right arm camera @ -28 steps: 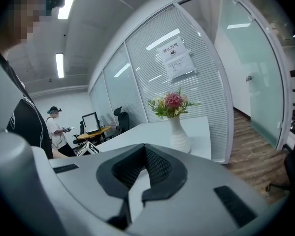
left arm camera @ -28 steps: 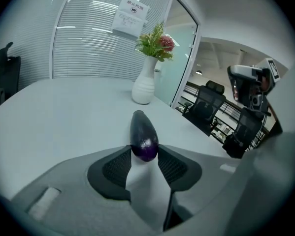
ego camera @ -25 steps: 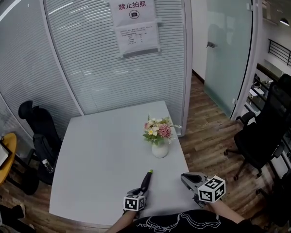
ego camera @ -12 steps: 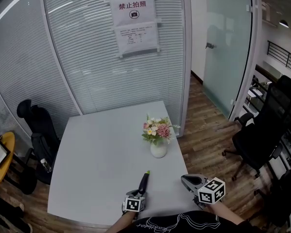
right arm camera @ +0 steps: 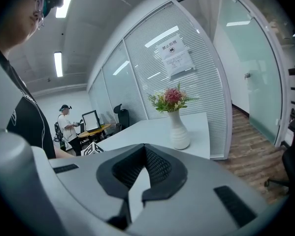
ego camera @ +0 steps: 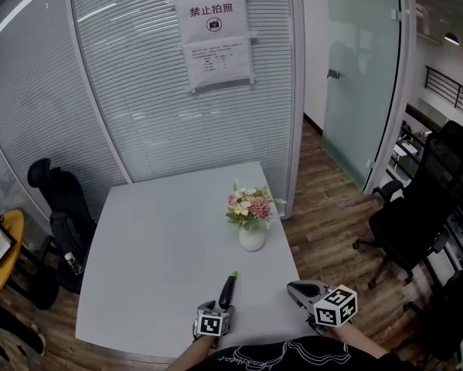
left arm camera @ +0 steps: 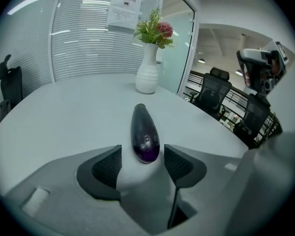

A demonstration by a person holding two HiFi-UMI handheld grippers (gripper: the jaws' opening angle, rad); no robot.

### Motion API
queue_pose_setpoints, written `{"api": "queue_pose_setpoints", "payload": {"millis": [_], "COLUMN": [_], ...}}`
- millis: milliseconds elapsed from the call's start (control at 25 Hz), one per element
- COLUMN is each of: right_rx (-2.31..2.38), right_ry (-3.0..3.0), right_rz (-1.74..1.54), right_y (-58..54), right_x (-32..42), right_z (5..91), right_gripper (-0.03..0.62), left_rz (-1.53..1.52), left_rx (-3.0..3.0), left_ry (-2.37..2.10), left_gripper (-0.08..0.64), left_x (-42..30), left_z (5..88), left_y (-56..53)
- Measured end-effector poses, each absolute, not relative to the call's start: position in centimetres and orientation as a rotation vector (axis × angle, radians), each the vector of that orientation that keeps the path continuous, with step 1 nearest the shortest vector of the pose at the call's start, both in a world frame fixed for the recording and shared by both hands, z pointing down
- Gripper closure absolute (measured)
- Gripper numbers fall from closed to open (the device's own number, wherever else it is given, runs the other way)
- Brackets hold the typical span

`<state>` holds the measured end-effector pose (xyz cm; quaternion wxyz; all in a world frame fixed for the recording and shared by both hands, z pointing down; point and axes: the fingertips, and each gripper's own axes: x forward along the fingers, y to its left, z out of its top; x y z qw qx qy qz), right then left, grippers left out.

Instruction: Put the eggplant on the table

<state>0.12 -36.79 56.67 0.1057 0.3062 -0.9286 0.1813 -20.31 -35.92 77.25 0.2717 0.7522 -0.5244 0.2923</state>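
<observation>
A dark purple eggplant with a green stem lies on the white table near its front edge. In the left gripper view the eggplant rests on the tabletop, its blunt end between my left gripper's jaws. Those jaws are opening, and a gap shows on each side between pad and eggplant. In the head view the left gripper sits just behind the eggplant. My right gripper hovers at the table's front right corner, shut on nothing; its pads meet.
A white vase of flowers stands on the table behind the eggplant, to the right. A slatted glass wall backs the table. Black office chairs stand at the right and the left. Wood floor lies to the right.
The left gripper and the eggplant have shifted slightly left, and the eggplant now rests flat on the table. The right gripper has hardly moved.
</observation>
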Motion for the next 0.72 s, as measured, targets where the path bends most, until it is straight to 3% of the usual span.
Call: {"api": "queue_pose_setpoints", "payload": {"millis": [360, 720], "right_rx": [0.890, 0.865], "right_ry": [-2.745, -2.771], "right_rz": [0.517, 0.498], "right_y": [-35.6, -33.5], "right_x": [-0.2, -1.1], "right_z": [56.1, 55.4], "right_gripper": [0.583, 0.583], "left_rz": [0.649, 0.411], "left_rx": [2.047, 2.159], "left_ry": [-1.484, -1.534], "left_gripper": [0.272, 0.272], "left_x": [-21.3, -21.1], "left_z": [74.5, 66.0], "left_y": [-35.9, -35.1]}}
